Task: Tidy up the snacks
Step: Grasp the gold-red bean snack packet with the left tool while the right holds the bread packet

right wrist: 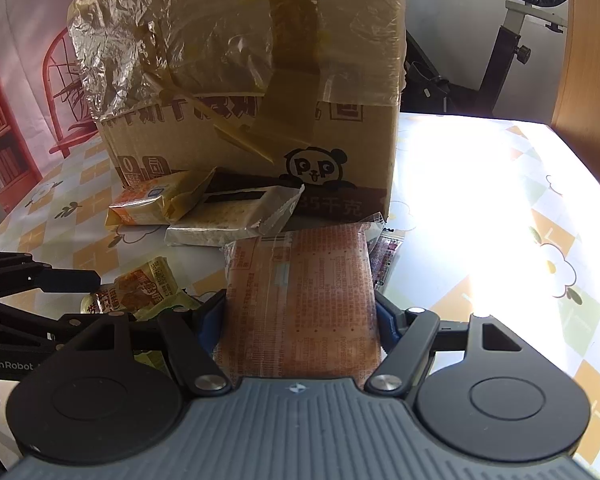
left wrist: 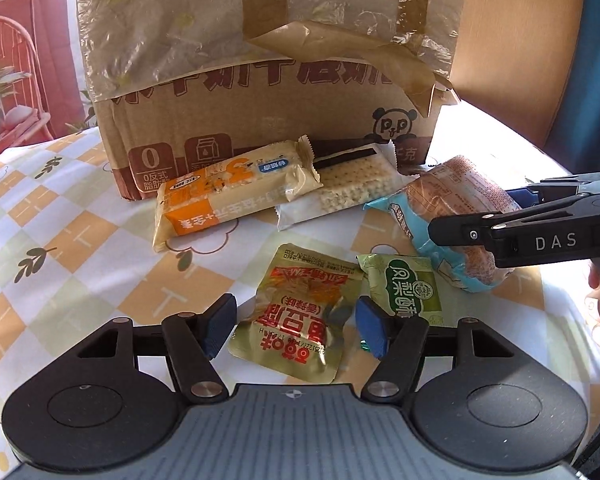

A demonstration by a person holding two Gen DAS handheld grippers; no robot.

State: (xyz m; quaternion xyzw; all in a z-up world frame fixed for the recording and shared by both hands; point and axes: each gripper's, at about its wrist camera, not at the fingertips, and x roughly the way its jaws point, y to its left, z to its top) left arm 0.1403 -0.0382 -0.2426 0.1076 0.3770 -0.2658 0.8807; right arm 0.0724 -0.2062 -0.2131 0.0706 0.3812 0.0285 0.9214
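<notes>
We see our right tongs (right wrist: 300,320) pinching a soft, pillow-shaped bread packet (right wrist: 300,300) of clear crinkly film printed with fine text; its blue pads press into both long sides, and the packet runs straight ahead from the tongs toward the cardboard box (right wrist: 260,120). From the left wrist view the same packet (left wrist: 456,208) shows a pale blue end and a brown, crusty filling, with the black right tongs (left wrist: 460,232) closed across it. Our left tongs (left wrist: 296,330) are spread, their ribbed blue pads to either side of a flat, glossy gold-green sachet (left wrist: 300,316) with red lettering that lies wrinkled on the worktop (left wrist: 80,240), which is covered in a smooth cloth of orange, white and pale green diamonds with leaf and flower motifs. Just right of the sachet, beside the right pad, sits a small, puffy green pastry packet (left wrist: 400,284). Farther ahead of the left tongs two long rectangular cracker packs rest against the foot of the box: an orange-and-cream pack (left wrist: 228,196) overlapping a clear-windowed pack (left wrist: 348,192) showing dimpled crackers. The box is corrugated, brown-printed with a panda logo, draped in crumpled clear film and peeling tan tape.
</notes>
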